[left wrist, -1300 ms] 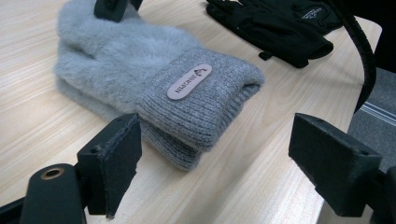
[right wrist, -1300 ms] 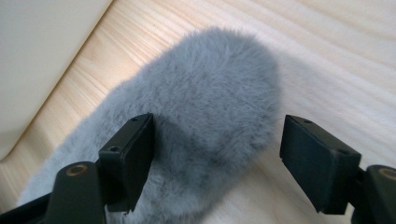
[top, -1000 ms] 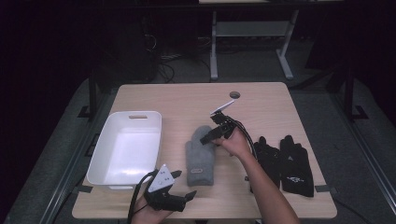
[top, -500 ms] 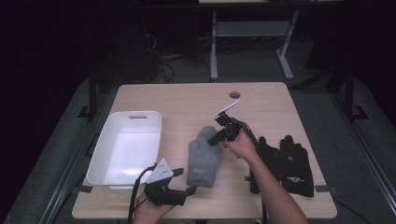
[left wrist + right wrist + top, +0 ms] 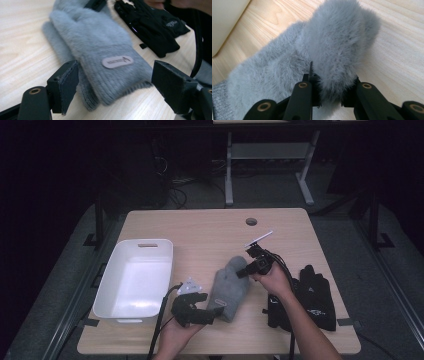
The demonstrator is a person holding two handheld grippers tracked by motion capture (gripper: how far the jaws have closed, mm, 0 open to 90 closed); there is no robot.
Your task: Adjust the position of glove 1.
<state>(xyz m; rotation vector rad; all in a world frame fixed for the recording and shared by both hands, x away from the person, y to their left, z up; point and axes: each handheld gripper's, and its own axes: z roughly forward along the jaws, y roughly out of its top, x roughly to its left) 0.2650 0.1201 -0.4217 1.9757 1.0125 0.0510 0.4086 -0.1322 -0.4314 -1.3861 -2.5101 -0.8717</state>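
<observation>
Right hand-held gripper (image 5: 331, 100) pinches grey mitten (image 5: 287, 67) — fingertip (fluffy).

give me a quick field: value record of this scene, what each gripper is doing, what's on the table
work surface: wooden table
right gripper: jaws have just closed, shut on the fluffy tip of the grey mitten
left gripper: open, jaws either side of the mitten's knit cuff, pads not pressing
white bin: left of the mitten
black gloves: right of the mitten
</observation>
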